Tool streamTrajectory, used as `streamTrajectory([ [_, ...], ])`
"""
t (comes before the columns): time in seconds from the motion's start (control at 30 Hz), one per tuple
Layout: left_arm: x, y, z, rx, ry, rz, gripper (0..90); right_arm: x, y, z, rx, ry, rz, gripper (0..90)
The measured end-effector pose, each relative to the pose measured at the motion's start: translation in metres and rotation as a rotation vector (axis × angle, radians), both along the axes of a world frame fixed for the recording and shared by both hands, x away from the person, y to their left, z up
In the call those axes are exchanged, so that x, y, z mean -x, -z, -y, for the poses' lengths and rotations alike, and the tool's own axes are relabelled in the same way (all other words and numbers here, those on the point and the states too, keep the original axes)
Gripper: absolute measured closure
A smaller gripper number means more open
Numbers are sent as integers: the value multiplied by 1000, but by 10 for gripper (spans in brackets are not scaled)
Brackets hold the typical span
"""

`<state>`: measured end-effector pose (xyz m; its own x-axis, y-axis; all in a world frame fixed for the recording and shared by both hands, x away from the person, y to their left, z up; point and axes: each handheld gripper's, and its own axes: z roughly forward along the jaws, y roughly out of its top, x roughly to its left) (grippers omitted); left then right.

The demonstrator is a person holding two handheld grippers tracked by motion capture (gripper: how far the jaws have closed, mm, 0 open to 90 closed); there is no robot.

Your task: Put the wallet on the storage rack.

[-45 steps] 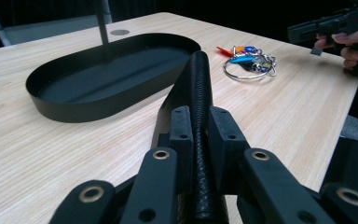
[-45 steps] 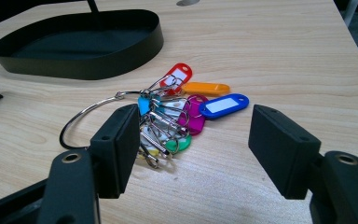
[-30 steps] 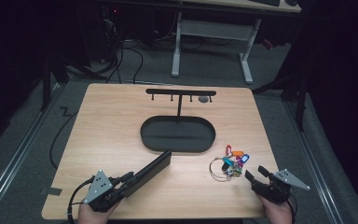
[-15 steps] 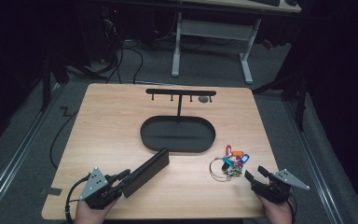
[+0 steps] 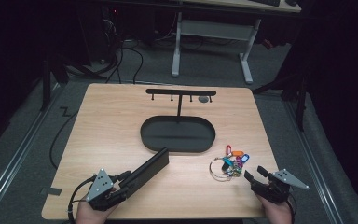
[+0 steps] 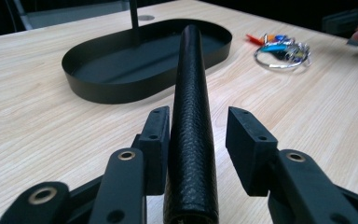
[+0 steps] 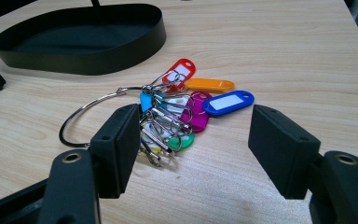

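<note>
The black leather case (image 5: 150, 167) lies flat on the wooden surface (image 5: 112, 126), running diagonally from the left hand-held gripper (image 5: 129, 177) up toward the black oval tray (image 5: 177, 134); its far end stops just beside the tray's near rim. In the left gripper view the case (image 6: 191, 116) runs straight out between the two jaws. One pad sits right against its side, while a clear gap shows between the case and the other pad. The jaws have just been opening, so the left hand-held gripper is released, with the case lying between its pads and not pinched.

The right hand-held gripper (image 5: 257, 175) rests at the near right edge of the surface, its jaws spread and holding nothing. The bunch of keys (image 7: 177, 114) with coloured tags on a wire ring lies on the surface just ahead of its pads, slightly nearer one pad, not touching either. In the high view the keys (image 5: 228, 162) lie near the tray's right end.
</note>
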<state>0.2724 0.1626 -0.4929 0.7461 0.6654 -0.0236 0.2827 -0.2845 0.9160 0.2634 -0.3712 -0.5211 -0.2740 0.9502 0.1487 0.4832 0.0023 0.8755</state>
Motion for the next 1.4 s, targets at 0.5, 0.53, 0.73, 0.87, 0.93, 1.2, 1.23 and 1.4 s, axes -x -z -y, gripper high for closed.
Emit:
streamTrajectory([
  [0.5, -8, -22, 24, -280, 6, -53, 621, 0, -1, -2, 4, -12, 1, 342],
  [0.53, -9, -25, 25, -292, 9, -63, 628, 0, -2, -1, 4, -12, 5, 342],
  [0.73, -19, -34, 28, -362, 26, -124, 645, 1, -4, 4, -11, -5, 15, 342],
  [0.87, -26, -32, 25, -351, 43, -188, 647, 1, -5, 7, -17, -3, 24, 342],
  [0.93, -29, -31, 23, -335, 49, -217, 651, 1, -5, 7, -22, -3, 23, 342],
  [1.2, -34, -33, 27, -362, 71, -274, 702, 1, -5, 6, -19, -10, 19, 342],
  [1.23, -34, -34, 28, -367, 78, -279, 711, 1, -5, 5, -20, -11, 19, 342],
  [1.4, -33, -37, 33, -418, 114, -250, 736, 1, -5, 4, -18, -11, 19, 342],
])
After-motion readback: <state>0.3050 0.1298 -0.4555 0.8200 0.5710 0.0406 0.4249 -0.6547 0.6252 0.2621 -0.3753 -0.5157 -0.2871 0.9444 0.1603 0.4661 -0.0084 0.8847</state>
